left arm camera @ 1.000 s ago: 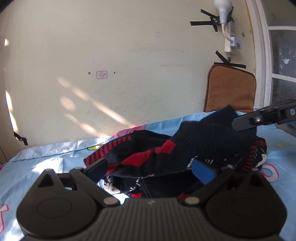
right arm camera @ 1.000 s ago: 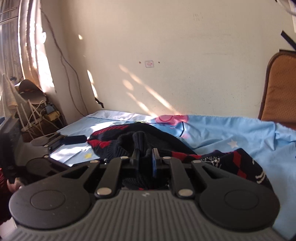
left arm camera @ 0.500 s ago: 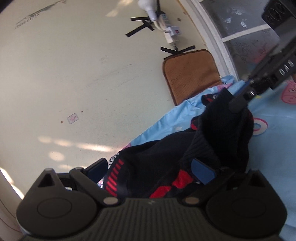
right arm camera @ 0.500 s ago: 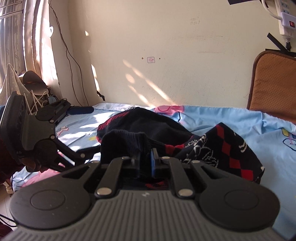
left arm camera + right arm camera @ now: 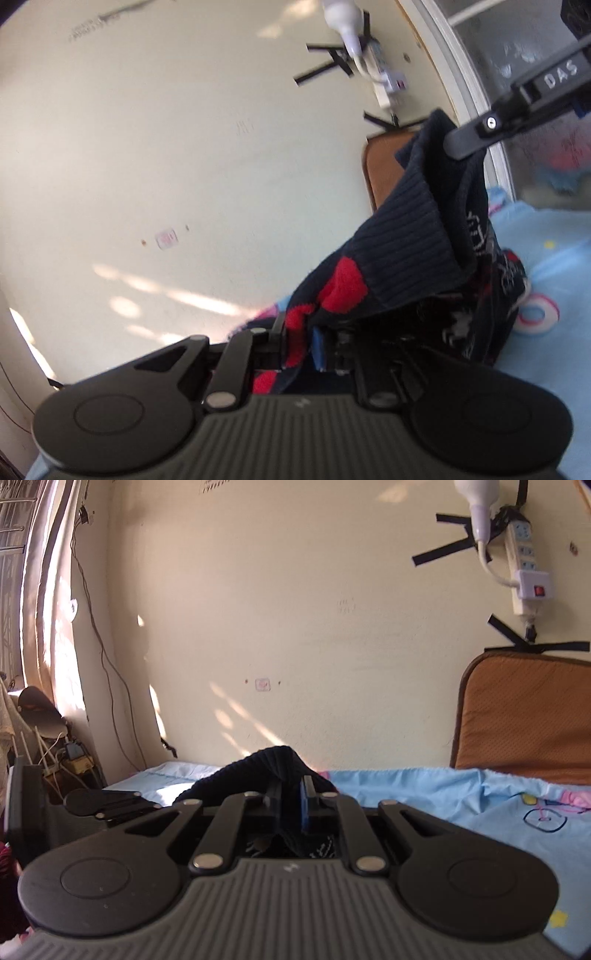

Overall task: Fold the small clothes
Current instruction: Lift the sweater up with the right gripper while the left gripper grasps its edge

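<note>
Left gripper [image 5: 299,343] and right gripper [image 5: 291,805] both clamped on the sweater [image 5: 413,251] (navy, red diamonds), lifted above blue sheet [image 5: 461,797].

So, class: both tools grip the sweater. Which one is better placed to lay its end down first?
Probably the left tool: it grips the sweater low near the bedsheet; the right tool holds its ribbed edge higher.

A: What sort of place is this?
B: A bedroom at home; a blue cartoon-print bedsheet [image 5: 461,794] covers the bed against a cream wall [image 5: 295,609]; a brown cushion [image 5: 524,716] leans at its far right corner; a power strip [image 5: 524,561] is taped above; curtains [image 5: 40,602] hang left.
</note>
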### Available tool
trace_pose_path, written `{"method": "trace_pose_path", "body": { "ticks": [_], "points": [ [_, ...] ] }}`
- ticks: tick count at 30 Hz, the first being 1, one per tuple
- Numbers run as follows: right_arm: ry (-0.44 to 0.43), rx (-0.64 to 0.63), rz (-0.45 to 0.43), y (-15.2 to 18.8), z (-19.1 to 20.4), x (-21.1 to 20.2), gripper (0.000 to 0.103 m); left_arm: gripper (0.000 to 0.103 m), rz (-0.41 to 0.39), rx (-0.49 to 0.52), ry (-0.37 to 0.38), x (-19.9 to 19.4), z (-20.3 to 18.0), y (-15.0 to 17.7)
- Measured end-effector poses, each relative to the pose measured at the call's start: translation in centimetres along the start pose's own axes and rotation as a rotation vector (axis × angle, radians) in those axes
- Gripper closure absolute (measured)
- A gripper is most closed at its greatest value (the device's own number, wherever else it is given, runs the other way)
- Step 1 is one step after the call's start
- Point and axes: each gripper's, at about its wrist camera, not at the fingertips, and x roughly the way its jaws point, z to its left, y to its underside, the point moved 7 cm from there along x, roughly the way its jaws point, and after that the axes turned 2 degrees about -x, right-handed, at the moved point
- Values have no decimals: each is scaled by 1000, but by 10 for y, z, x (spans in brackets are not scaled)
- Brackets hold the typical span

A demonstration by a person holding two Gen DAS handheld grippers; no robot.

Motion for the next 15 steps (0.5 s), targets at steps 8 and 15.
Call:
{"method": "trace_pose_path", "body": {
  "ticks": [8, 15],
  "points": [
    [13, -79, -274, -108, 42, -77, 92, 91, -241, -12, -136, -100, 45, -107],
    [-9, -123, -454, -196, 79, -138, 92, 91, -415, 38, -281, -188, 75, -200]
  ]
}}
